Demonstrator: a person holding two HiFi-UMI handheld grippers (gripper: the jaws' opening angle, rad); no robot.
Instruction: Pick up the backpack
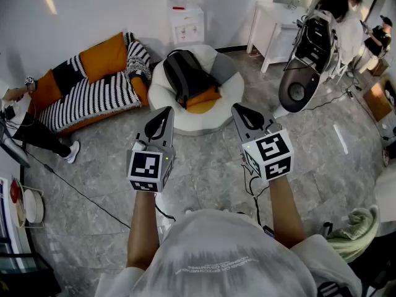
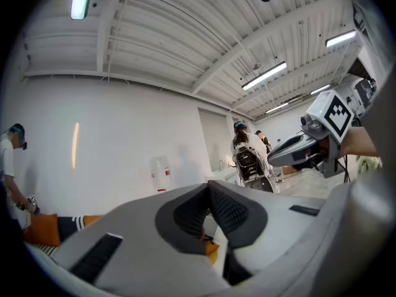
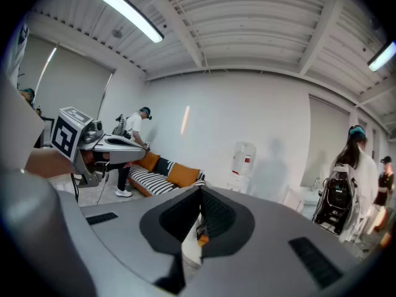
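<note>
**Both grippers short of the backpack, jaws clenched and empty**

We hold the left gripper (image 1: 166, 111) and the right gripper (image 1: 238, 108) side by side over bare floor, each with its jaws pressed together on nothing. The dark backpack (image 1: 184, 76) lies slumped on the white round seat (image 1: 162, 98) ahead of us, well apart from both tips, its lower end resting on an orange cushion (image 1: 203, 105). Risks as we judge them:
- Arriving with the jaws closed would only shove the bag deeper into the soft seat.
- We cannot make out a top handle or strap, so a pinch on loose fabric may slip once the bag's weight comes on.
- A low grip could catch the cushion and drag it along.
- A one-sided lift would let the bag swing and sag.
</note>
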